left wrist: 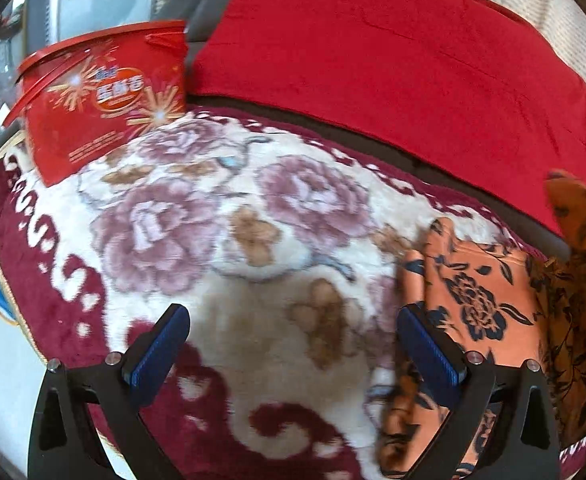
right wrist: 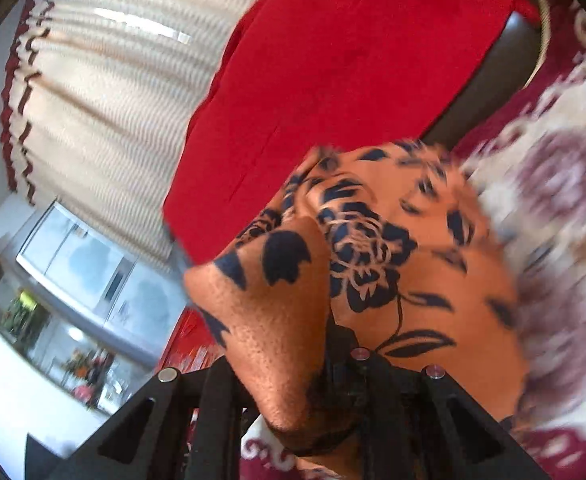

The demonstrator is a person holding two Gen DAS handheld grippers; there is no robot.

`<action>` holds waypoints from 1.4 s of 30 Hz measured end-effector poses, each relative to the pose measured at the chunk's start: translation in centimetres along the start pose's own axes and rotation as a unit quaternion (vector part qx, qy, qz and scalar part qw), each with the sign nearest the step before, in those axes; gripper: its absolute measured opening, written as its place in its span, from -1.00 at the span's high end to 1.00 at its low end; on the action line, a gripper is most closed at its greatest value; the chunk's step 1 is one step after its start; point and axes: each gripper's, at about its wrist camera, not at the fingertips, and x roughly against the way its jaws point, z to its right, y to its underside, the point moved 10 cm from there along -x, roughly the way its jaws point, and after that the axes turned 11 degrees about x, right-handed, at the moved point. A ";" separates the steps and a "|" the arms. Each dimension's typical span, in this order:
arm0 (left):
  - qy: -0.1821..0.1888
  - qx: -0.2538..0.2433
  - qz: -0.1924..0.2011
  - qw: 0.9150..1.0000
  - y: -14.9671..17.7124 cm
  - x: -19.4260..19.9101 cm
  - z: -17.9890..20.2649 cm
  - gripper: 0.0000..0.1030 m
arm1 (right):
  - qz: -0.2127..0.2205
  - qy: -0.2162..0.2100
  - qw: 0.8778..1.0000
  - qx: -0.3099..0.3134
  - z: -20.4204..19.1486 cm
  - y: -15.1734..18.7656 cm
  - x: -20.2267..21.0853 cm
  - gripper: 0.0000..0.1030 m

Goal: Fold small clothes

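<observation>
The left gripper [left wrist: 293, 354] hangs above the floral blanket [left wrist: 197, 240] with its 2 blue-padded fingers [left wrist: 155, 356] spread wide and nothing between them. The orange garment [left wrist: 481, 300], printed with dark blue flowers, lies at the right side of the left wrist view, on the blanket; its near edge passes under the right-hand finger of this gripper, and contact there cannot be told. The right gripper [right wrist: 333, 364] has its jaws pressed together on a fold of the same orange garment [right wrist: 393, 264]; the pads are hidden by the cloth, which rises from the jaws in a raised ridge and spreads out ahead of them, over the blanket [right wrist: 565, 200]. A red cloth [left wrist: 393, 60] lies beyond the blanket, over a dark surface whose edge shows as a strip between the 2. A red printed tub [left wrist: 105, 100] with a red lid rim stands at the blanket's far left corner. A cream pleated curtain [right wrist: 105, 100] with a dark red trimmed edge hangs in the background of the right wrist view. That view is motion-blurred at its right side.
</observation>
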 end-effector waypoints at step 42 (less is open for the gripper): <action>-0.004 -0.160 0.009 0.987 4.6 0.2 4.3 -0.99 | -0.153 0.091 0.973 0.145 8.0 8.3 1.1 0.89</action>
